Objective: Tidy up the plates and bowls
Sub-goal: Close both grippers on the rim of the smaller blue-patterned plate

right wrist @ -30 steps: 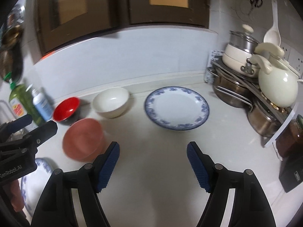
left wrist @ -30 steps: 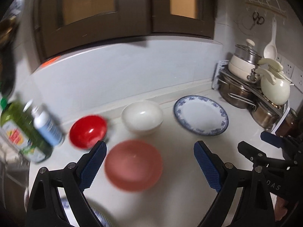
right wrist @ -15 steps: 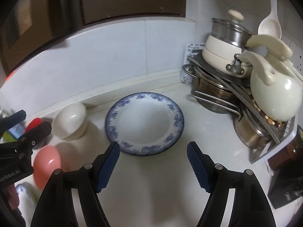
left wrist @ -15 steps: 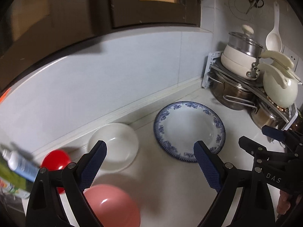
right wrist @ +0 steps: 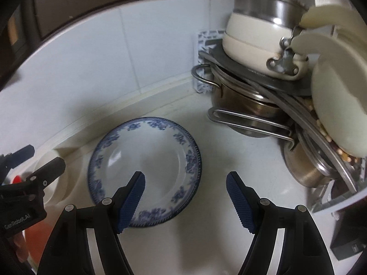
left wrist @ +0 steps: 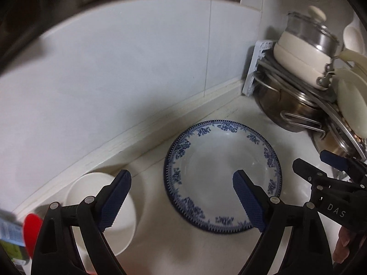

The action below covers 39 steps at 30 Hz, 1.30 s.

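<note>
Lettering "DAS" on right gripper (left wrist: 330,160); "GenRobot.AI" on left gripper (right wrist: 34,160)

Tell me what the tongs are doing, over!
Left tongs closing, nothing between; right tongs open, empty. Blue-rimmed plate flat on counter. White bowl beside it, pots close by.

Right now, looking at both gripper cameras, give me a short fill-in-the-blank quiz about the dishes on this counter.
1. The plate has a rim pattern coloured ____.
2. The white bowl sits on the counter to the ____ of the plate.
3. The cream pot in the corner rests on top of a ____ pot.
4. Neither the left gripper nor the right gripper holds anything; both are ____.

Missing words: blue; left; steel; open
</note>
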Available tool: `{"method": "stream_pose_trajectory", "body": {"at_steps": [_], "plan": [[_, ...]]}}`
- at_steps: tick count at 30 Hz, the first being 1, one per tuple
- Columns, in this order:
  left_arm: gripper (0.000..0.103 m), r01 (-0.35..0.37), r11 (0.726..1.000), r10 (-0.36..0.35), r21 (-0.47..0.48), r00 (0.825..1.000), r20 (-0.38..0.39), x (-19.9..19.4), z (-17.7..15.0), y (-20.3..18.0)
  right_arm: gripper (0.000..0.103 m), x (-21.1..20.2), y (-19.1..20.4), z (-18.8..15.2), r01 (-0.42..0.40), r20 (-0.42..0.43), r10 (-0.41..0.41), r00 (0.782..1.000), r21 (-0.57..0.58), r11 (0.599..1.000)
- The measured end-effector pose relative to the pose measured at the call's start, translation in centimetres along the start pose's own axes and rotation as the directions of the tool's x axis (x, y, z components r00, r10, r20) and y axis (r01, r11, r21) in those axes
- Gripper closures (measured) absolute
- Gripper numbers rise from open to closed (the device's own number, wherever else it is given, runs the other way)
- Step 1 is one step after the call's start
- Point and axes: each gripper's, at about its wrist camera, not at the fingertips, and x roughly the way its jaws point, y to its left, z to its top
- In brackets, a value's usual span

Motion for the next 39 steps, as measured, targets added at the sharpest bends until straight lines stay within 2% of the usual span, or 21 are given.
{"method": "stream_pose_trajectory", "body": {"at_steps": [7,14,18,33,36,39], "plan": [[0.017,0.017,1.000,-0.017,-0.009,0.998,-0.068,4.3,0.9,-0.3,0.029,3.8,-0.9,1.0,-0.002,-0.036,0.003,0.999,0.040,0.999],[0.028,0.032,0.999,-0.035,-0.026,0.989,-0.141,7.9,1.0,-0.3,0.029,6.6,-1.3,1.0,0.002,-0.084,0.004,0.996,0.067,0.998],[0.038,0.031,0.999,-0.038,-0.044,0.984,-0.172,9.3,0.8,0.0,0.030,7.7,-1.3,0.9,0.012,-0.097,-0.006,0.995,0.063,0.998],[0.049,0.005,0.999,-0.015,-0.053,0.982,-0.191,10.8,-0.2,0.4,0.049,10.3,-0.8,0.1,0.008,-0.155,0.002,0.988,0.063,0.998],[0.053,0.000,0.999,-0.008,-0.042,0.981,-0.193,10.8,-0.2,0.4,0.052,10.7,-0.8,-0.3,-0.016,-0.171,0.029,0.985,0.078,0.997],[0.057,-0.045,0.998,0.035,-0.043,0.976,-0.215,10.5,-0.6,1.1,0.054,10.8,-0.6,-0.4,-0.018,-0.174,0.031,0.984,0.077,0.997]]}}
